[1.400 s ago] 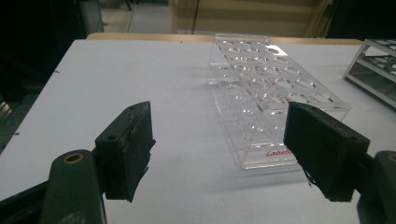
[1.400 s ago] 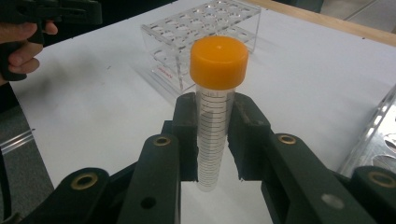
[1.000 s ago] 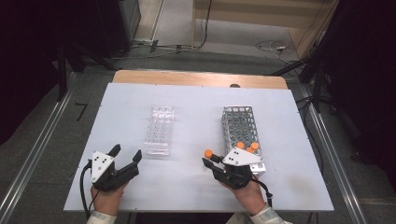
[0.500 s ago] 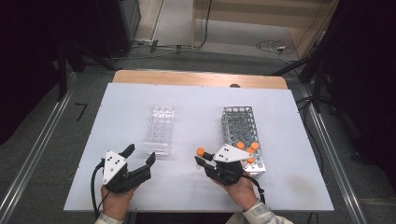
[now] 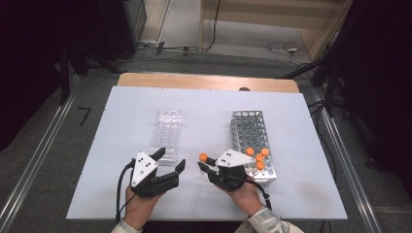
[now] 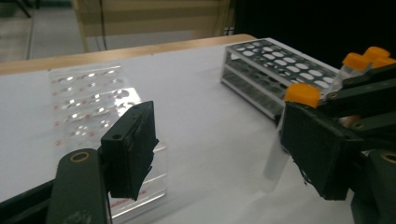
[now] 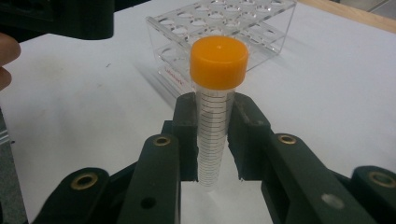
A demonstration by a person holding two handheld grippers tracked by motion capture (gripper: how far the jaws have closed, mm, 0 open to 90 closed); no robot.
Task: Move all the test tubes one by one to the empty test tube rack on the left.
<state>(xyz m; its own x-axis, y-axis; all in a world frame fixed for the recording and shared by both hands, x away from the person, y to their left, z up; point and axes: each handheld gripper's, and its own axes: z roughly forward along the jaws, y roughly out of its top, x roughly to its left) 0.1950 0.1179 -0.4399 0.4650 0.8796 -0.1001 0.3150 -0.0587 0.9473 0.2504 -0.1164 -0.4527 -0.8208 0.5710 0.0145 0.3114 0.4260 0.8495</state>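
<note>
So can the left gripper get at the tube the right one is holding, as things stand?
Probably yes. The left gripper is open with nothing between its jaws, and the orange-capped tube, clamped upright in the right gripper, stands close beside it with bare table between them.

High view looks down on your white table from above your near edge. Each gripper view sits low, close. All share the clear plastic well rack.
</note>
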